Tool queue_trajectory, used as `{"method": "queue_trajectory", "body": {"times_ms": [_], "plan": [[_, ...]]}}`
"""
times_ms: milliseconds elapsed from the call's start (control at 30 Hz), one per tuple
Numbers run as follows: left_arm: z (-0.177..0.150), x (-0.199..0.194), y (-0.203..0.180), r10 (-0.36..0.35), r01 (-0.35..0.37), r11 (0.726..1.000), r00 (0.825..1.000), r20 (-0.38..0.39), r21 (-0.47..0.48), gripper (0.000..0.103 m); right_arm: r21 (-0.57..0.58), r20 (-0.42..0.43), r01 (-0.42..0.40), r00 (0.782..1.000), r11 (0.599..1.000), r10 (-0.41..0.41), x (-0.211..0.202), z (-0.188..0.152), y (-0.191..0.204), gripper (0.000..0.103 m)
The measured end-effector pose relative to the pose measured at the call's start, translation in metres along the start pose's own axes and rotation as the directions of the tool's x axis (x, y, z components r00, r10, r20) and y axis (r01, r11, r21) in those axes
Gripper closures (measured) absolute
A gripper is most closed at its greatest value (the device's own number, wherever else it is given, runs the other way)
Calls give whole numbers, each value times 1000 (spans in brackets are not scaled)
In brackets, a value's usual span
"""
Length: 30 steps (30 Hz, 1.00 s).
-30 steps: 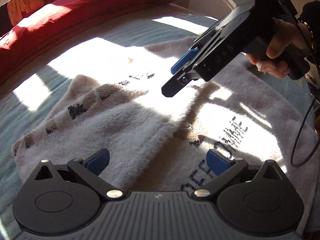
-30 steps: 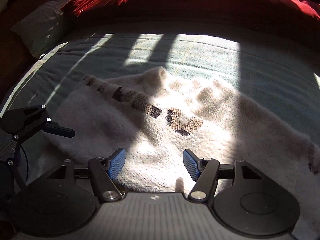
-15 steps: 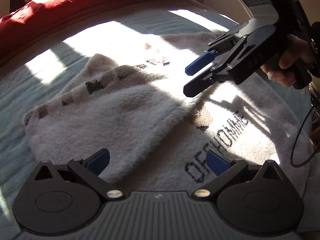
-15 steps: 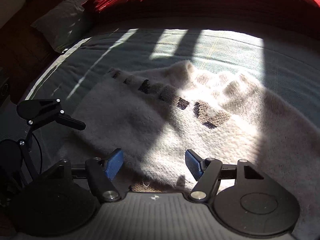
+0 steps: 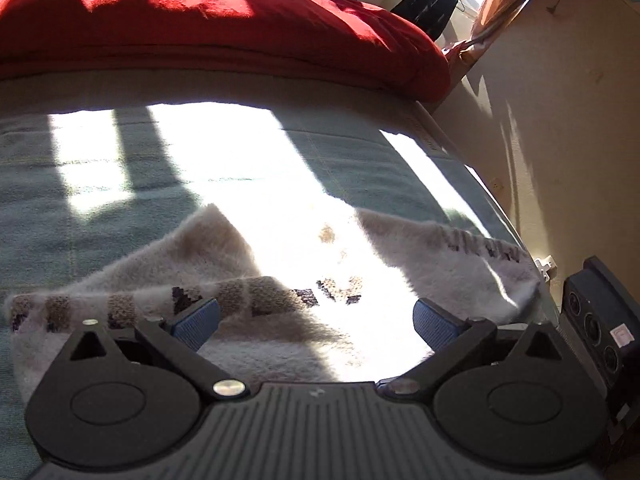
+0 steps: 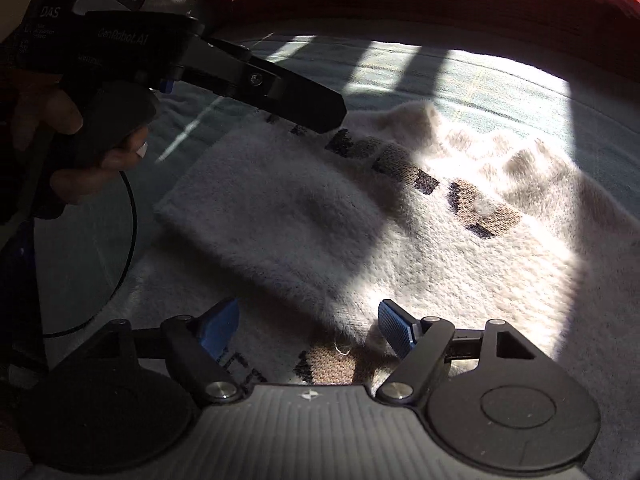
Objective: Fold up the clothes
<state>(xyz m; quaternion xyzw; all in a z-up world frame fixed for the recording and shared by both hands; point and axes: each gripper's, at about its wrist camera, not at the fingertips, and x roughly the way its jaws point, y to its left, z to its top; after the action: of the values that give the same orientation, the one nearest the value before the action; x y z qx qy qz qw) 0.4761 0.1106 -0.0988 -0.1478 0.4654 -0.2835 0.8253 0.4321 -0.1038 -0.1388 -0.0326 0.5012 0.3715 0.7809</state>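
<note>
Sunlight is thrown in bands across one bed [image 5: 360, 152], on whose grey-green cover one fluffy white sweater [image 6: 360, 240] is spread, reaching from the middle of the cover toward its right edge. One band of dark and tan blocks [image 6: 432, 180] is seen knitted across the sweater, and part of the garment is laid over itself as a flap [image 6: 272, 216].

In the right wrist view, the left gripper [image 6: 320, 116] is held at the upper left by the left hand [image 6: 72, 152], which is wrapped around the black handle, with a cable looped below it. The tool is pointed down and to the right, its tip just above the patterned band near the flap's far edge. In the left wrist view, the left gripper [image 5: 316, 322] is shown with its two blue pads spread wide apart over the sweater, nothing being pinched between them.

The right gripper [image 6: 308, 328] is held low over the near part of the sweater, its two blue pads likewise spread, with only fabric seen beneath the gap and none gripped. Its body is glimpsed at the right edge of the left wrist view.

One red duvet [image 5: 200, 28] is heaped along the far edge of the bed, and one beige wall [image 5: 560, 140] is seen beyond the right edge.
</note>
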Motion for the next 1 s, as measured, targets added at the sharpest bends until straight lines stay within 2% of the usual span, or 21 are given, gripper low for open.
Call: {"method": "queue_trajectory", "body": {"times_ms": [33,167,233,300,367,467,533,700,833,1000], "plan": [[4,14,0,-43,42,999,999,-15,-31,1,-4,-2,3,1000,1000,-3,0,0,2,23],[6,61,0,-99,92,992,992,-83,-83,1,-20,2,15,1000,1000,-15,1,-4,7,22],[3,80,4,-87,76,993,989,-117,-95,1,-15,10,19,1000,1000,-19,1,-7,8,22],[1,87,8,-81,67,991,990,-113,-116,1,7,14,17,1000,1000,-17,0,-10,7,22],[3,83,6,-81,66,988,992,-100,-139,1,28,16,15,1000,999,-16,-1,-12,5,22],[-1,66,-4,-81,70,991,992,-94,-117,1,53,19,11,1000,999,-12,-4,-13,4,22],[-10,53,-7,-55,46,995,993,-108,-87,1,63,20,8,1000,998,-9,-5,-14,3,22],[-46,42,2,-45,19,989,984,-173,-147,1,65,14,5,1000,998,-6,-10,-13,4,22],[-52,21,1,-30,8,987,990,-138,-158,1,38,6,18,1000,999,-18,-19,-16,8,22],[-55,-4,11,52,-67,982,995,-84,-179,1,18,31,70,997,997,-71,-37,-12,6,22]]}}
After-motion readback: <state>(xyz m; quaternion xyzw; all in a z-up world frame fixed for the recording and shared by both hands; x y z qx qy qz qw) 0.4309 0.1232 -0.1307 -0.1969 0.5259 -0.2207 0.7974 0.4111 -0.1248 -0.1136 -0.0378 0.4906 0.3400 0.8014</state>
